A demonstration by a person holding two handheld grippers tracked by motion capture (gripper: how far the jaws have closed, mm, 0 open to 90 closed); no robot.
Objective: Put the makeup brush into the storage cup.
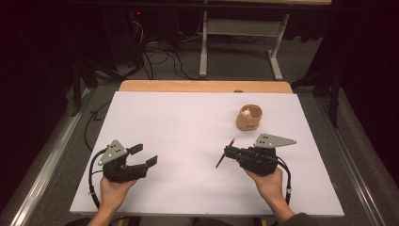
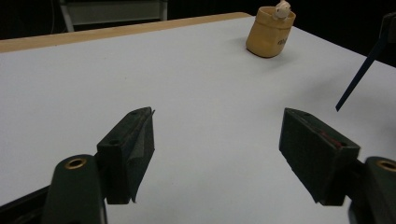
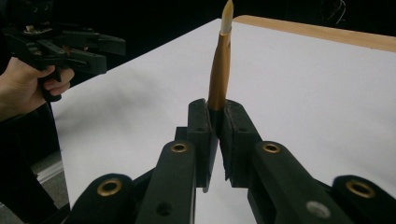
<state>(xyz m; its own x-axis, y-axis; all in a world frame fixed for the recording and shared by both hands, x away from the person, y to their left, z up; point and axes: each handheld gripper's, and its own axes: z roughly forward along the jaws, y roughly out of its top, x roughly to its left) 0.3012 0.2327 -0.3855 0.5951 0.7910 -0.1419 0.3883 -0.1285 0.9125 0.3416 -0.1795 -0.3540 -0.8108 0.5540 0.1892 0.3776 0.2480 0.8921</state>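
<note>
From above, your right gripper (image 1: pixel 229 151) clamps a thin brush (image 1: pixel 225 154) over the white table (image 1: pixel 188 132), near the tan cup (image 1: pixel 249 118); your left gripper (image 1: pixel 143 155) is spread with nothing between its jaws. The left gripper view shows bare table between them (cup (image 2: pixel 271 30) far off). In the right gripper view, the brush (image 3: pixel 220 70) stands pinched.
</note>
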